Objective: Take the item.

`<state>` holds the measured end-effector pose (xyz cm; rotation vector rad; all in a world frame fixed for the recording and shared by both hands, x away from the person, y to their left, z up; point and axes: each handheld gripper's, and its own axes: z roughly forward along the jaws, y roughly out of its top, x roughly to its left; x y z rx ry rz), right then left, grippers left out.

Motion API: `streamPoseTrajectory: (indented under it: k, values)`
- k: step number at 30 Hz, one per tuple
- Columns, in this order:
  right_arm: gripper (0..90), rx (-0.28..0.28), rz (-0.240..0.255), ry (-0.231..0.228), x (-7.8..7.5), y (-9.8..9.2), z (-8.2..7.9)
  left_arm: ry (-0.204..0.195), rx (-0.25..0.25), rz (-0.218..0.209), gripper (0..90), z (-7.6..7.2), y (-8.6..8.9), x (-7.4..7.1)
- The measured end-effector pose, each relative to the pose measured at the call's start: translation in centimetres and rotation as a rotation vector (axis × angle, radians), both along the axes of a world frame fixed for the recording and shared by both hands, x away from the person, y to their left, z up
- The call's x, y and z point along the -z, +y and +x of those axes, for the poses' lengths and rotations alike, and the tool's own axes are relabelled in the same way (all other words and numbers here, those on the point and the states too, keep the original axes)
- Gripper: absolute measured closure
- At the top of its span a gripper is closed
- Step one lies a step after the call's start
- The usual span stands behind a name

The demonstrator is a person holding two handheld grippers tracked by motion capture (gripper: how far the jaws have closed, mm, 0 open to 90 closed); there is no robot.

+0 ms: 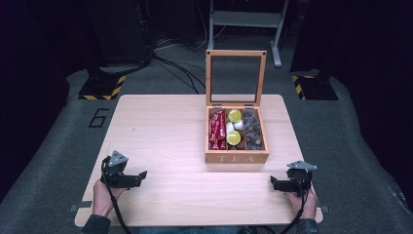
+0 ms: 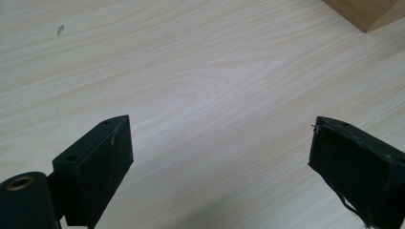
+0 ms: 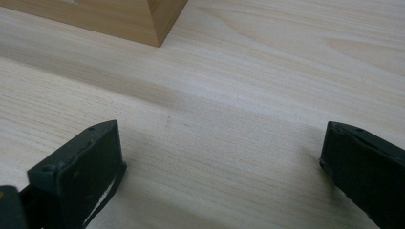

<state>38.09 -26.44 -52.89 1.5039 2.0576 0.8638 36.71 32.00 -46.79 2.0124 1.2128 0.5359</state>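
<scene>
tea box (image 1: 236, 157): wooden, "TEA" on the front wall, sits on the right half of the table, closer to the far edge than to the person
lid (image 1: 236, 77): flipped up, standing pretty much upright at the back, it's a wood frame you can see straight through
inside: three rows. red packets (image 1: 217, 130) on the left, yellow-topped pods (image 1: 234, 126) and a white one in the middle, dark brownish bits (image 1: 253, 130) on the right
left gripper (image 1: 141, 174): near the front left corner, well apart from the box, pointing right, jaws spread wide with only bare wood between them
right gripper (image 1: 272, 181): near the front right corner, just in front of the box's right end, pointing left, jaws also spread, holding nothing
table (image 1: 160, 122): light wood, bare apart from the box
floor: grey carpet, a "6" (image 1: 99, 117) marked left of the table, cables farther back
</scene>
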Motion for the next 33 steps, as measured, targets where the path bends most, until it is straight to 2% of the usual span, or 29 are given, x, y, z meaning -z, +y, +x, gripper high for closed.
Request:
streamPoseTrajectory:
  k: [10, 22, 33]
  values:
    - [0.0, -0.007, -0.001, -0.004, 0.0, -0.1, 0.0, -0.028, 0.079, 0.024, 7.8, 1.3, -2.8, -2.0]
    - [0.0, -0.015, -0.006, -0.005, 0.1, -0.2, 0.0, -0.034, 0.16, 0.064, 8.6, 2.6, -5.7, -3.5]
    - [0.0, -0.017, -0.009, -0.008, 0.1, -0.2, 0.0, -0.057, 0.217, 0.045, 9.1, 4.1, -8.5, -4.9]
